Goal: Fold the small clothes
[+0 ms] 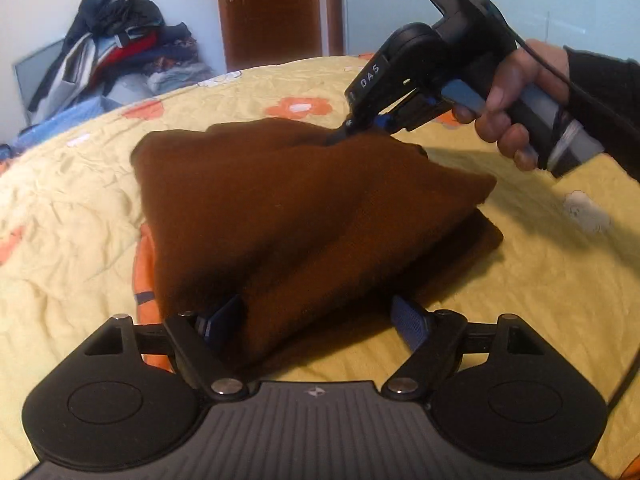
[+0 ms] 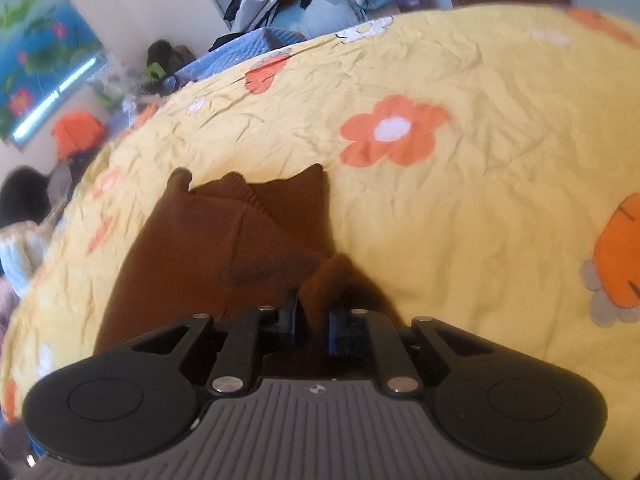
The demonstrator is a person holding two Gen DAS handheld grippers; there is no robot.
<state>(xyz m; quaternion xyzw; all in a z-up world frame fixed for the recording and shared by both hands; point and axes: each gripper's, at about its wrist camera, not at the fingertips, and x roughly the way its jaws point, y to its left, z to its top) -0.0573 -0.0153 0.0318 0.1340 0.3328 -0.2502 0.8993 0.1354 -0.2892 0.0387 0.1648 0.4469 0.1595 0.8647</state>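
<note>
A brown knitted garment (image 1: 300,200) lies folded in layers on the yellow flowered bedsheet (image 1: 72,208). In the left wrist view my left gripper (image 1: 318,302) is open, its fingers wide apart astride the garment's near edge. The cloth rests against the left pad (image 1: 222,316), while the right pad (image 1: 412,320) is bare. My right gripper (image 1: 340,134), held in a person's hand (image 1: 508,112), pinches the garment's far edge. In the right wrist view the right gripper (image 2: 316,308) is shut on a raised fold of the brown garment (image 2: 200,248).
A heap of mixed clothes (image 1: 120,48) is piled beyond the bed's far left edge, beside a wooden door (image 1: 276,8). A blue quilt (image 2: 248,48) lies at the bed's far edge. Bare sheet (image 2: 480,208) stretches right of the garment.
</note>
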